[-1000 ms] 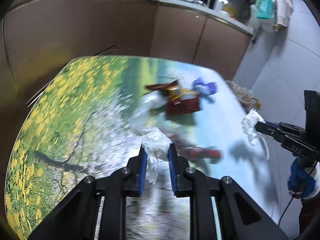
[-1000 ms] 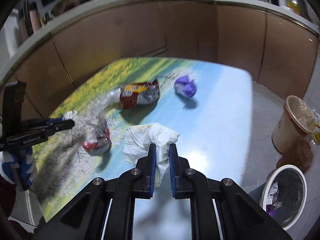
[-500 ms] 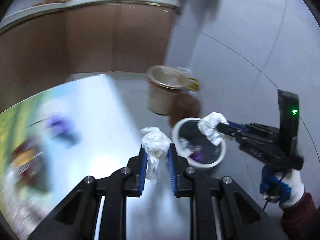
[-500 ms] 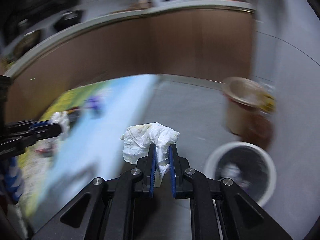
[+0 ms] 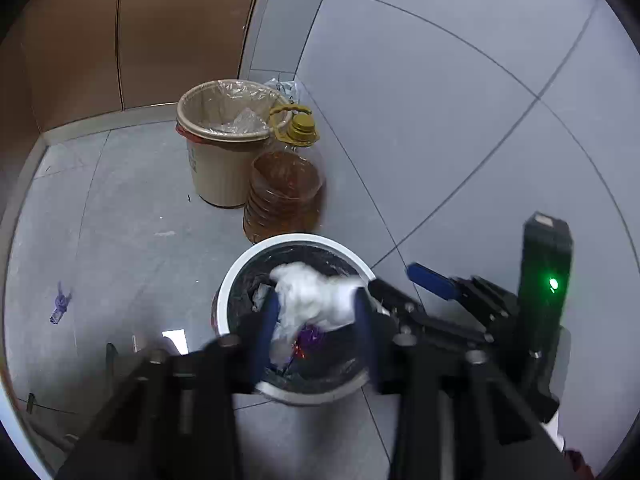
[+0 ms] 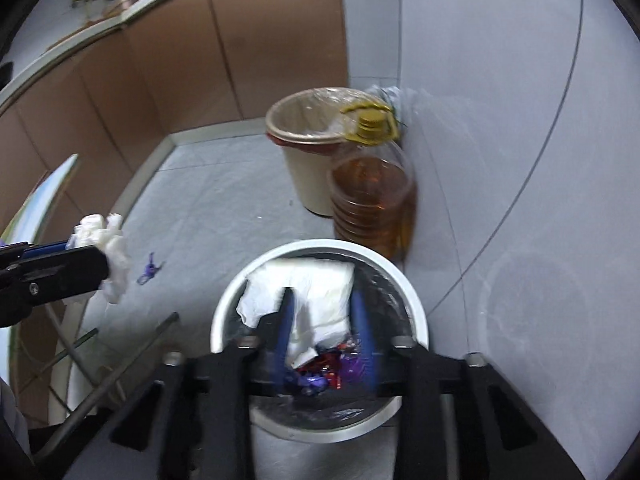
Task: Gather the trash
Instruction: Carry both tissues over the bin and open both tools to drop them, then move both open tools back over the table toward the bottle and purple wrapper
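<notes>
A white-rimmed trash bin (image 5: 240, 276) with a black liner stands on the floor; it also shows in the right wrist view (image 6: 416, 304). My left gripper (image 5: 314, 308) is open over the bin, a crumpled white tissue (image 5: 312, 296) loose between its jaws. My right gripper (image 6: 322, 312) is open over the bin, a white tissue (image 6: 316, 292) dropping between its jaws. Red and purple wrappers (image 6: 332, 364) lie inside. In the right wrist view the left gripper's tips (image 6: 96, 264) show with the tissue (image 6: 108, 248) at them.
A beige bucket (image 5: 224, 152) lined with clear plastic and a large oil jug (image 5: 286, 192) stand behind the bin. A purple scrap (image 5: 60, 304) lies on the grey floor. Brown cabinets (image 6: 180, 80) line the back. The table edge (image 6: 36, 200) is at the left.
Both grippers moved from the table over to the trash bin. Both sets of jaws opened, and the tissues sit loose between them.
</notes>
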Motion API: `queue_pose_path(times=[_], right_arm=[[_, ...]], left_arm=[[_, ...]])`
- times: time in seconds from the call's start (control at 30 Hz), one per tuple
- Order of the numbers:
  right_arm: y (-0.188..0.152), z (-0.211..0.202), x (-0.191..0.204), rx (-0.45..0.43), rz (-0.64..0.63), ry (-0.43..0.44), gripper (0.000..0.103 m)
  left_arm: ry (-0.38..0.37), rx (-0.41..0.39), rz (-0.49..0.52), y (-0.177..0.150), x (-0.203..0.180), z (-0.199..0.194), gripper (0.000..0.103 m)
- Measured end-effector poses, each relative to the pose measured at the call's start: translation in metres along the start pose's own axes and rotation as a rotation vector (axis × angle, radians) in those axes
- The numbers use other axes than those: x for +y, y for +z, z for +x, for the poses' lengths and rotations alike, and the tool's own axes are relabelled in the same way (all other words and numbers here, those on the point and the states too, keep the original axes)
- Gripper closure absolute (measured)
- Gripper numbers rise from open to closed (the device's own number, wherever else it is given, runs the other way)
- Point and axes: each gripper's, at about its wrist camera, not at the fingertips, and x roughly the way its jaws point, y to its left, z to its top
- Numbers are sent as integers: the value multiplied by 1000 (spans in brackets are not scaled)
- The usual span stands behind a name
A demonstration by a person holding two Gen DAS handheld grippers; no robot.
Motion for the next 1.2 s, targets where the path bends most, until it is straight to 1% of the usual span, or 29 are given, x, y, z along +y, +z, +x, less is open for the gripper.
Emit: queue_pose_path(times=[0.07, 0.2, 0.27, 0.3, 0.33, 0.4, 0.47, 0.53, 0.63, 0.77, 0.83, 0.9, 0.93, 0.97, 1.0, 1.03, 1.13, 1.2], right_arm=[[-1, 1, -4, 0, 16, -12, 50], [-7, -4, -8, -8, 40, -18, 43], [-9, -8, -7, -16, 45, -20, 41], [-11, -12, -5, -22, 46, -18, 37], [-13, -17, -2, -30, 45, -15, 35], [-15, -29, 6, -49, 33, -6, 24], [-18, -43, 18, -71, 12, 9, 17], [-22, -61, 37, -99, -24, 27, 16], [-32, -89, 68, -146, -106, 14, 14], [-46, -127, 106, -219, -173, 38, 14], [-53, -147, 125, -248, -205, 58, 14], [-59, -164, 145, -277, -252, 70, 13], [-62, -174, 155, -294, -278, 79, 13], [-65, -182, 164, -307, -296, 89, 10], [-68, -190, 173, -319, -316, 99, 4], [-71, -198, 182, -334, -340, 105, 2], [-82, -221, 210, -379, -413, 109, 0], [-90, -235, 228, -401, -452, 132, 0]], left_arm=[[-27, -3, -22, 2, 3, 2, 55], [-37, -24, -46, 2, 8, -6, 55], [-33, -52, -56, -2, 12, -16, 55], [-28, -77, -59, -6, 14, -27, 55], [-15, -106, -60, -9, 14, -37, 55], [27, -165, -56, -20, 16, -62, 55], [66, -197, -54, -30, 19, -82, 55], [96, -224, -67, -44, 26, -105, 55], [154, -245, -84, -68, 37, -139, 55], [211, -282, -110, -103, 52, -185, 55], [256, -314, -115, -125, 56, -211, 55], [296, -341, -124, -144, 62, -235, 47], [317, -355, -133, -154, 65, -247, 46], [338, -371, -140, -165, 70, -260, 44], [356, -382, -148, -173, 73, -269, 44], [377, -396, -161, -184, 78, -281, 44], [422, -425, -204, -213, 93, -313, 43], [452, -445, -227, -227, 99, -327, 42]])
